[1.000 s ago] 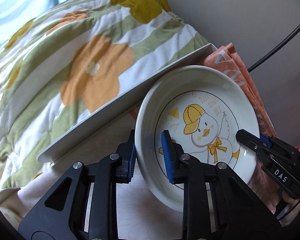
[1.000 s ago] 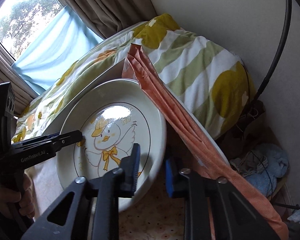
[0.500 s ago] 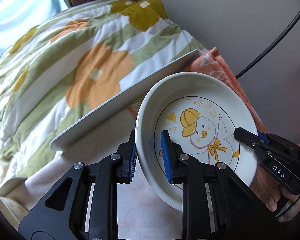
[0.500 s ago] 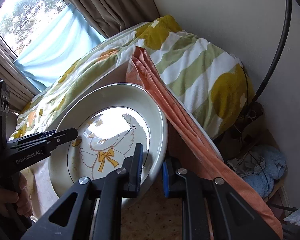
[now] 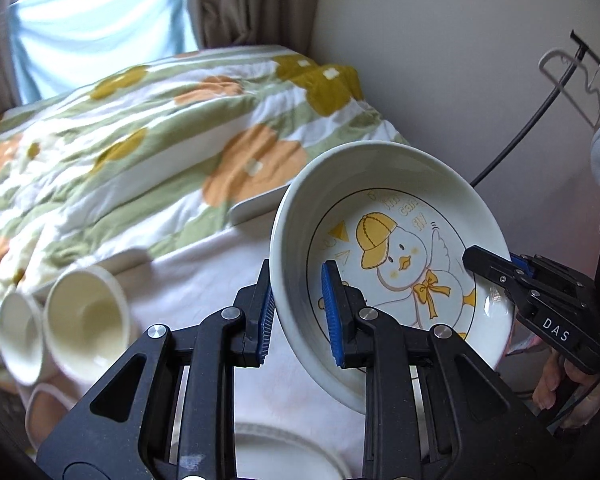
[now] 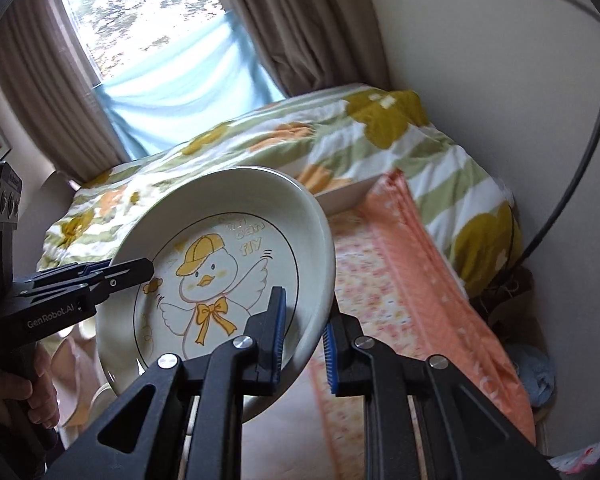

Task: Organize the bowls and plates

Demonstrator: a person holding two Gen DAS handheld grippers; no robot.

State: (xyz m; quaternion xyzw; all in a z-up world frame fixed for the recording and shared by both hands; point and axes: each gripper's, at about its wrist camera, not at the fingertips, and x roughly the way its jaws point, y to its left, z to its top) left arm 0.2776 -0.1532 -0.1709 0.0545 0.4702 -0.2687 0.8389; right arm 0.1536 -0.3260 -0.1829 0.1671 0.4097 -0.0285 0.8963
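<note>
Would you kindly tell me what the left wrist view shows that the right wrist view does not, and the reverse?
Only the left wrist view shows two white cups lying on their sides at left, and a wire hanger on the wall. Only the right wrist view shows the window with trees outside and the orange cloth beside the bed. Both show the duck plate, held tilted, with the left tongs and right tongs clamped on opposite rims, plus the flowered quilt.

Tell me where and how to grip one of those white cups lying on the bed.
Each white cup lies on its side, mouth toward the camera. Take the rim wall from the open-mouth side, one finger inside, one outside; the round body would probably roll. Both grippers are busy on the duck plate.
</note>
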